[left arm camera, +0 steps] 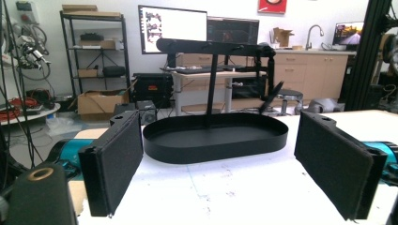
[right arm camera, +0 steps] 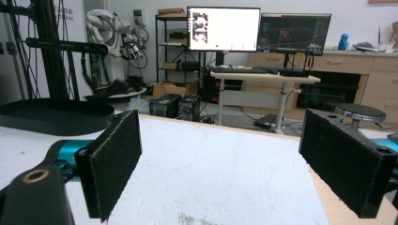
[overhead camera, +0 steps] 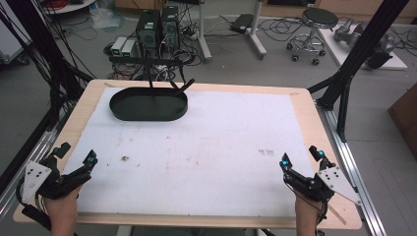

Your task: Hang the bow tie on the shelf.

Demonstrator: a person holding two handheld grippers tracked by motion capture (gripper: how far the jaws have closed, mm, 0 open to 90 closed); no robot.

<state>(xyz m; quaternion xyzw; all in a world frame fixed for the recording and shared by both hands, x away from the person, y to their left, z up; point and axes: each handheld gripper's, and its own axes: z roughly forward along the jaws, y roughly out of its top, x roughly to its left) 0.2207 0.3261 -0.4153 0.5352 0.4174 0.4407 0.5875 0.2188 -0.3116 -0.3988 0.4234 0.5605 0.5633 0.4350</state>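
Note:
A black oval tray (overhead camera: 148,104) with an upright post and crossbar stands at the far left of the white table top (overhead camera: 206,147). In the left gripper view the tray (left arm camera: 216,136) sits straight ahead, beyond the jaws. My left gripper (overhead camera: 77,156) rests open at the near left edge, nothing between its jaws. My right gripper (overhead camera: 301,158) rests open at the near right edge, also holding nothing. In the right gripper view the tray (right arm camera: 56,117) lies far off to the left. Both gripper views, left gripper (left arm camera: 218,164) and right gripper (right arm camera: 220,164), show the jaws wide apart.
A wooden border (overhead camera: 314,128) rims the white sheet. Black frame struts (overhead camera: 359,54) rise at the right and left of the table. Beyond the far edge are computer towers (overhead camera: 157,27), cables and a stool (overhead camera: 314,29) on the floor.

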